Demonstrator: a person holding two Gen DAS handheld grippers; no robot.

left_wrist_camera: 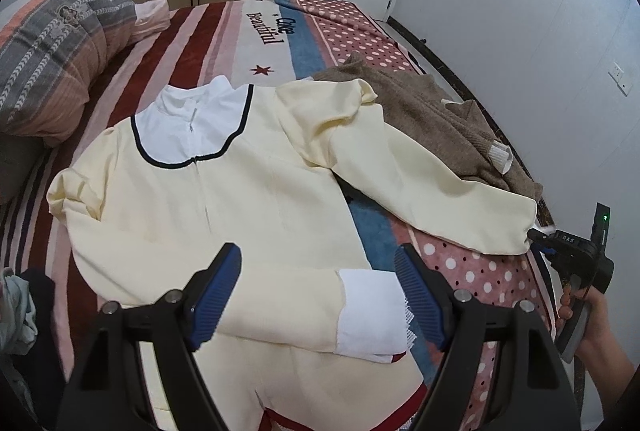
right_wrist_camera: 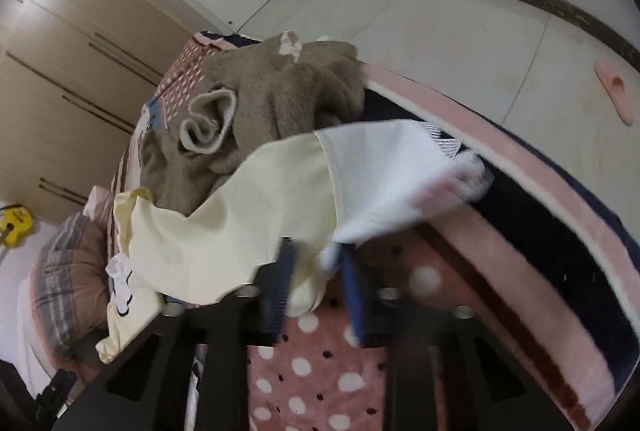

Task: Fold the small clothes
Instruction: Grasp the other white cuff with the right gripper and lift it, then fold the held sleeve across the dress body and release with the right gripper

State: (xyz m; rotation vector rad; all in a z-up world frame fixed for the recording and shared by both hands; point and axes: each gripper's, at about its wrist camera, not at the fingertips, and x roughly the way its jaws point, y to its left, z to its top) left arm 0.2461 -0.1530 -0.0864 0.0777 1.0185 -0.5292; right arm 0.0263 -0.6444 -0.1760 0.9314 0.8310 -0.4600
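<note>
**Bringing the second sleeve across**

The cream top [left_wrist_camera: 208, 199] lies face-down and flat on the bed [left_wrist_camera: 192, 43], collar toward the headboard. One sleeve [left_wrist_camera: 320, 307] is already folded across the lower body, its white cuff [left_wrist_camera: 370, 315] lying between our left fingers. The left gripper [left_wrist_camera: 318, 287] hovers over that cuff with its jaws spread wide, holding nothing.

The right gripper [right_wrist_camera: 316, 279] is clenched on the other sleeve [right_wrist_camera: 248, 199] near its cuff, at the bed's edge. That sleeve stretches out sideways from the shoulder and drapes partly over the brown sweater [left_wrist_camera: 432, 115].

The step in hand, as we judge it, is folding this outstretched sleeve in over the body. To do it well, we should:

- lift the cuff enough to clear the sweater, so the brown knit is not dragged along;
- carry it across in a line from the shoulder, so the crease falls at the side seam;
- lay it parallel to the first sleeve, cuffs overlapping rather than bunching;
- if the body creeps, press the left gripper down on the folded sleeve to pin it.

We should let go only once the fabric lies flat.
</note>
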